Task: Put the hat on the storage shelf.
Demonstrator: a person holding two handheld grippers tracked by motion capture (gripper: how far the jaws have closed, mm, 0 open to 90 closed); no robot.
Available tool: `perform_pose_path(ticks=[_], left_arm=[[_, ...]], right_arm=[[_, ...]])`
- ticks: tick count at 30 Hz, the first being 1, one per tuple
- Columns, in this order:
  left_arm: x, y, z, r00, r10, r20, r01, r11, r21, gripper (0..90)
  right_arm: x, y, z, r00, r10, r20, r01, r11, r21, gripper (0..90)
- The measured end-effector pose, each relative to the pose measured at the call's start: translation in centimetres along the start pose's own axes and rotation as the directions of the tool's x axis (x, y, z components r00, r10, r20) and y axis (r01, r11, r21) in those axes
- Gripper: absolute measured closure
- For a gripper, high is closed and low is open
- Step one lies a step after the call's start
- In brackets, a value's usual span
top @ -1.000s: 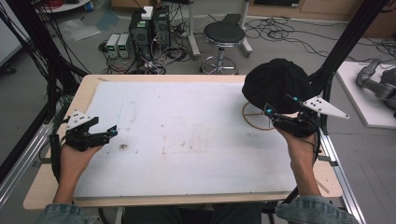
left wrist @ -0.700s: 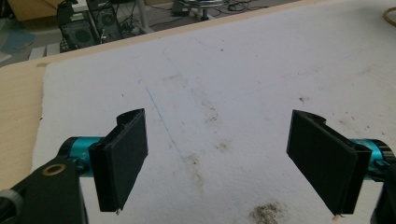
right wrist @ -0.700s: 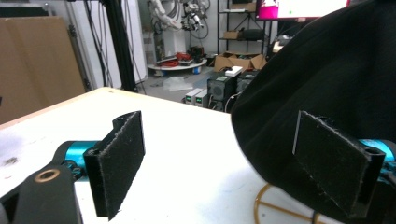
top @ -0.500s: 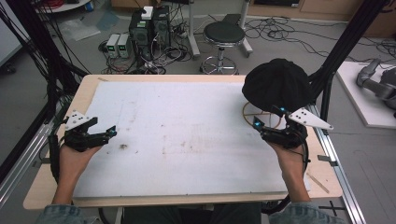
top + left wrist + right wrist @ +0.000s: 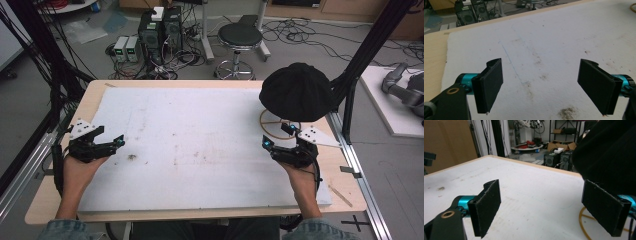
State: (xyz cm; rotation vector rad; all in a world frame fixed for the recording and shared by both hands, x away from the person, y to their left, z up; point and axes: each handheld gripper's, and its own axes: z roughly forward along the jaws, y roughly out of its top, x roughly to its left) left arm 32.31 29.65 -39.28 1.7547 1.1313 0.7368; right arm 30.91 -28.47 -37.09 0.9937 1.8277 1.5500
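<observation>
Right gripper (image 5: 276, 136) retreated — fingers (image 5: 486, 205) apart.

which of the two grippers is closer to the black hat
The right gripper, at the table's right side just short of the black hat on its wire stand. The left gripper sits across the white mat.

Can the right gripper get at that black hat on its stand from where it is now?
Probably yes. The right gripper sits open just in front of the black hat, with nothing between them on the white mat. In the right gripper view, the hat looms right beside one of the fingers.
</observation>
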Motion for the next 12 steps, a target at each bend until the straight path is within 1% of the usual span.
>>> perform_pose_path(ticks=[6, 10, 12], left_arm=[[-0.02, -0.04, 0.06, 1.0000, -0.002, 0.001, 0.002, 1.0000, 0.001, 20.8], [-0.02, -0.04, 0.07, 1.0000, 0.000, 0.001, 0.000, 1.0000, 0.002, 20.8], [-0.03, -0.06, 0.09, 1.0000, -0.001, 0.001, 0.001, 1.0000, 0.001, 20.8]], right_arm=[[0.05, -0.33, 0.12, 1.0000, -0.006, -0.002, 0.006, 1.000, 0.001, 15.8], [0.13, -0.41, 0.08, 1.0000, 0.009, -0.005, -0.009, 1.000, 0.002, 15.6], [0.12, -0.48, 0.06, 1.0000, 0.002, -0.008, -0.002, 1.000, 0.000, 15.6]])
